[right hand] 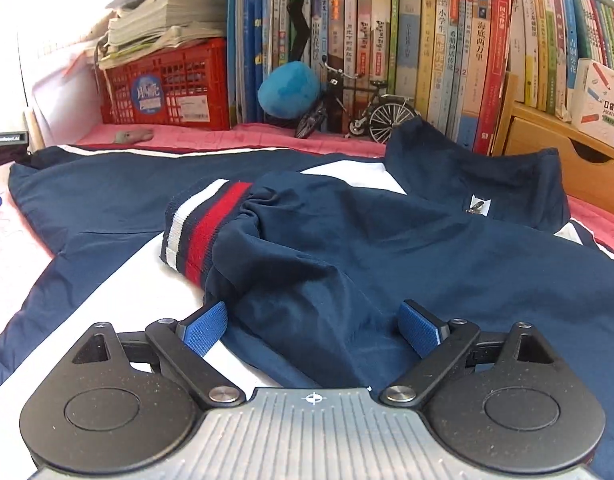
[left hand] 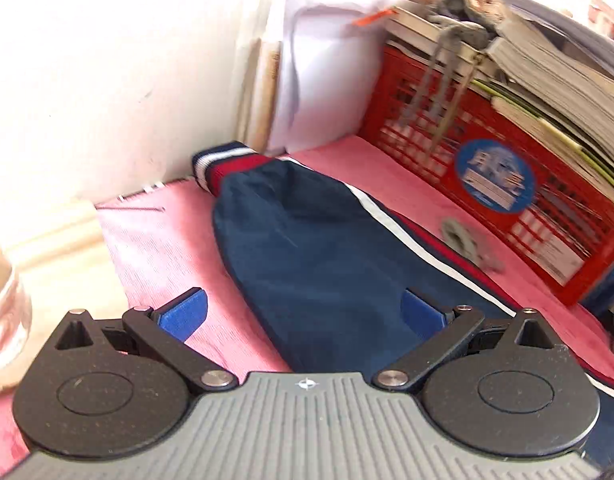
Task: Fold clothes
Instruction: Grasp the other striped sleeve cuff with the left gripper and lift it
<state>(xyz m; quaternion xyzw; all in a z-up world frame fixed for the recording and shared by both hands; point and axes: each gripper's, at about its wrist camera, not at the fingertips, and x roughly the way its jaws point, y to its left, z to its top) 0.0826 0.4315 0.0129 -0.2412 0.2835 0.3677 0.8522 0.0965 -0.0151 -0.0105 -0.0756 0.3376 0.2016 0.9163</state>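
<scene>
A navy jacket (right hand: 347,248) with white panels and striped red, white and navy cuffs lies spread on a pink cloth. One sleeve is folded across its body, its cuff (right hand: 203,232) lying on a white panel. My right gripper (right hand: 313,324) stands open low over that sleeve, with cloth between its blue pads (right hand: 419,330) but not pinched. In the left wrist view the other sleeve (left hand: 319,264) stretches away to its cuff (left hand: 223,168) near the wall. My left gripper (left hand: 303,312) is open above it, one pad over the pink cloth (left hand: 155,248).
A red crate (right hand: 167,88) with stacked papers stands at the back, next to a row of books (right hand: 427,48), a blue plush (right hand: 289,88) and a model bicycle (right hand: 359,112). A wooden drawer unit (right hand: 555,148) is at the right. A small grey object (left hand: 463,240) lies beside the crate.
</scene>
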